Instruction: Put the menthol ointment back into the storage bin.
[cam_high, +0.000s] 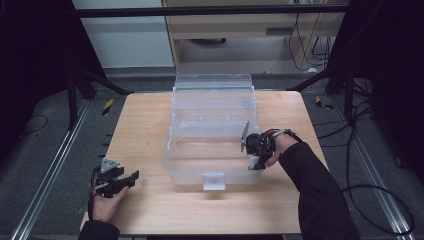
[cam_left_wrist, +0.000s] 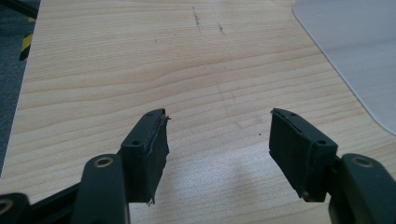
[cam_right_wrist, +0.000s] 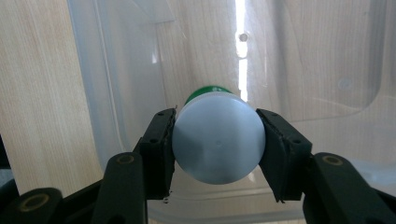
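Right now my right claw (cam_right_wrist: 215, 140) grips a white-bottomed green bottle (cam_right_wrist: 217, 142) over the clear bin (cam_high: 212, 150), so I'd lower it gently inside before letting go, left claw (cam_left_wrist: 219, 149) wide above the surface (cam_left_wrist: 140, 70)

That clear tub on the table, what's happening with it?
A person works at a wooden table with a gripper in each hand. The right gripper is clamped on a small bottle with a white cap and a green body, holding it over the tub, just inside its right wall. The tub's lid stands open at the back. The left gripper rests near the table's front left corner, jaws open and holding nothing.
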